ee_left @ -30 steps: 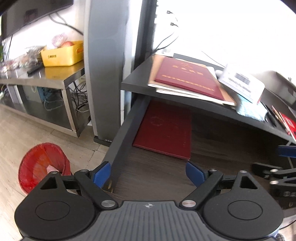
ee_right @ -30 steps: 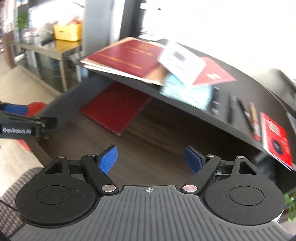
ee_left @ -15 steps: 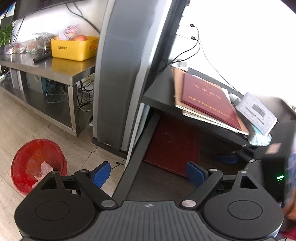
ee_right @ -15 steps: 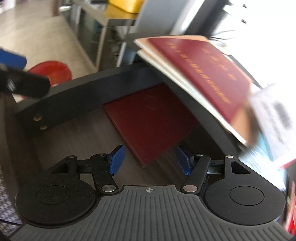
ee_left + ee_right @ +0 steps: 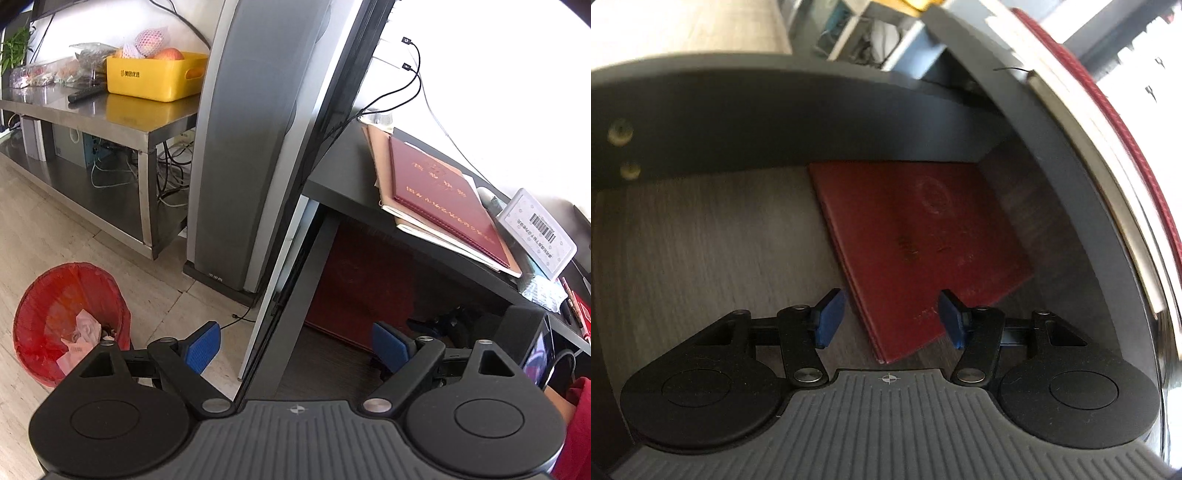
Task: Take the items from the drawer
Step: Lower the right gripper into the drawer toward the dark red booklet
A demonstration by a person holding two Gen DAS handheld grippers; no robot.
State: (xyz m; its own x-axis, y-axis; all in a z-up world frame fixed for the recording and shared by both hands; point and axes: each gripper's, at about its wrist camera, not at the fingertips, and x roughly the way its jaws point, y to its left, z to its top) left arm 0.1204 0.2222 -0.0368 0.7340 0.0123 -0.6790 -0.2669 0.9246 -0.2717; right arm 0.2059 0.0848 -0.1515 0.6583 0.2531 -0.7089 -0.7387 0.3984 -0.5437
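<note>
One dark red booklet [image 5: 923, 243] lay in the drawer [image 5: 701, 236], mid-frame in my right view, its near corner between my right claw's [image 5: 890, 319] closing jaws, pads not yet touching it. My left claw [image 5: 295, 345] tilted down, wide open and empty, straddling the drawer's side wall (bare wood floor lay left of the booklet). One red bin [image 5: 70, 314] stood lower left.

The desk [image 5: 1071, 177] hides the far corner of the red booklet [image 5: 923, 240], whose lettering blurs.
</note>
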